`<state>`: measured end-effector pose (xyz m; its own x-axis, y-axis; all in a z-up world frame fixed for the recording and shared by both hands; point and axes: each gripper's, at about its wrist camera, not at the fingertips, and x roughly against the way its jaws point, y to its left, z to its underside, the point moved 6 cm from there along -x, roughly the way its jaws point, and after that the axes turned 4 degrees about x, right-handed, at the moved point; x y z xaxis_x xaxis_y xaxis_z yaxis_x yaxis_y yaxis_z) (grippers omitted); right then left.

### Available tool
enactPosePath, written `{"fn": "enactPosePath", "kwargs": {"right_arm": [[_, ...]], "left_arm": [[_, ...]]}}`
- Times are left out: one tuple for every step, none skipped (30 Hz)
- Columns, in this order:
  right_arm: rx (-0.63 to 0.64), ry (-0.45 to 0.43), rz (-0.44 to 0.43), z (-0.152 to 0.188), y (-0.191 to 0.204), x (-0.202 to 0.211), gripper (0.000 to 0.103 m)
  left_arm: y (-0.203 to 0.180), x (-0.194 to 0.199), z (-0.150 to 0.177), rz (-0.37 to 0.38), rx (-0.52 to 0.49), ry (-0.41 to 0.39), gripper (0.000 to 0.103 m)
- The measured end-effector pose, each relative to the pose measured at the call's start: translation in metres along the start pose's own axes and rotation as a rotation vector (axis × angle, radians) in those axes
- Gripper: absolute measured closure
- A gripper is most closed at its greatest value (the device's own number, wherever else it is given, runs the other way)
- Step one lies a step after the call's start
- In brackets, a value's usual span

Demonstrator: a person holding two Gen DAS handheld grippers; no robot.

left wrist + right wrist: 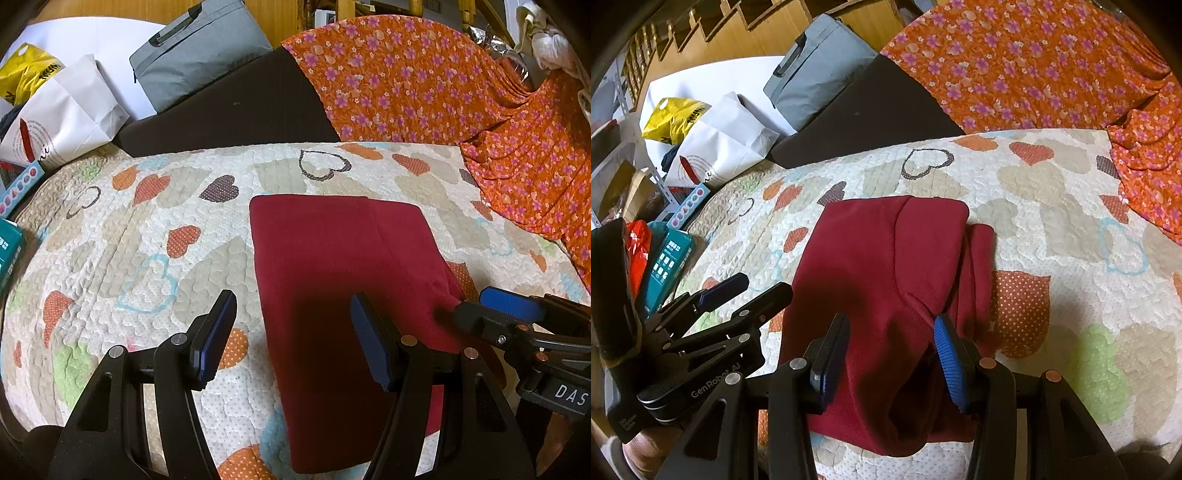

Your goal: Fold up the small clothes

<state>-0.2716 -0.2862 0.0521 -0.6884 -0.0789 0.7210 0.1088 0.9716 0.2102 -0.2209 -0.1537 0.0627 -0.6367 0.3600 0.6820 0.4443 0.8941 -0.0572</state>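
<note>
Both your left gripper [291,339] and right gripper [892,360] are wide apart, holding nothing, over the soft, light maroon garment [886,266]; pinch its loose edge at 5 o'clock.

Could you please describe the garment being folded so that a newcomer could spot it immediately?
Find the heart-patterned quilt covering the surface. Lying in its middle, just ahead of both hand-held grippers, is the dark red garment, folded into a rough rectangle. It is the only plain, single-coloured cloth; the orange fabric behind it is flowered.

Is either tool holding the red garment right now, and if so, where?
Neither. The left tool and the right tool are both open above the folded red garment; no fabric is pinched.
</note>
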Motion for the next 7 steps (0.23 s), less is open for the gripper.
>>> {"fn": "enactPosePath", "kwargs": {"right_arm": [[0.0,0.0,-0.001,0.0,0.0,-0.0001,0.057],[0.0,0.0,-0.001,0.0,0.0001,-0.0002,0.057],[-0.001,0.0,0.0,0.0001,0.0003,-0.0002,0.057],[0.0,0.0,0.0,0.0002,0.0003,-0.0002,0.057],[0.0,0.001,0.001,0.0003,0.0005,-0.0005,0.057],[0.0,0.001,0.001,0.0003,0.0004,-0.0005,0.057],[-0.001,0.001,0.001,0.0002,0.0005,-0.0003,0.057]], "left_arm": [[0.0001,-0.0002,0.0,0.001,0.001,-0.002,0.039],[0.0005,-0.0007,0.0002,-0.001,0.003,-0.004,0.039],[0.0012,-0.0014,0.0,-0.002,0.005,-0.004,0.039],[0.0019,-0.0021,-0.0002,-0.003,0.006,-0.004,0.039],[0.0027,-0.003,-0.0005,-0.002,0.008,-0.001,0.039],[0.0033,-0.0042,-0.0004,0.0,0.01,0.003,0.039],[0.0039,-0.0045,-0.0007,0.001,0.01,0.007,0.039]]}}
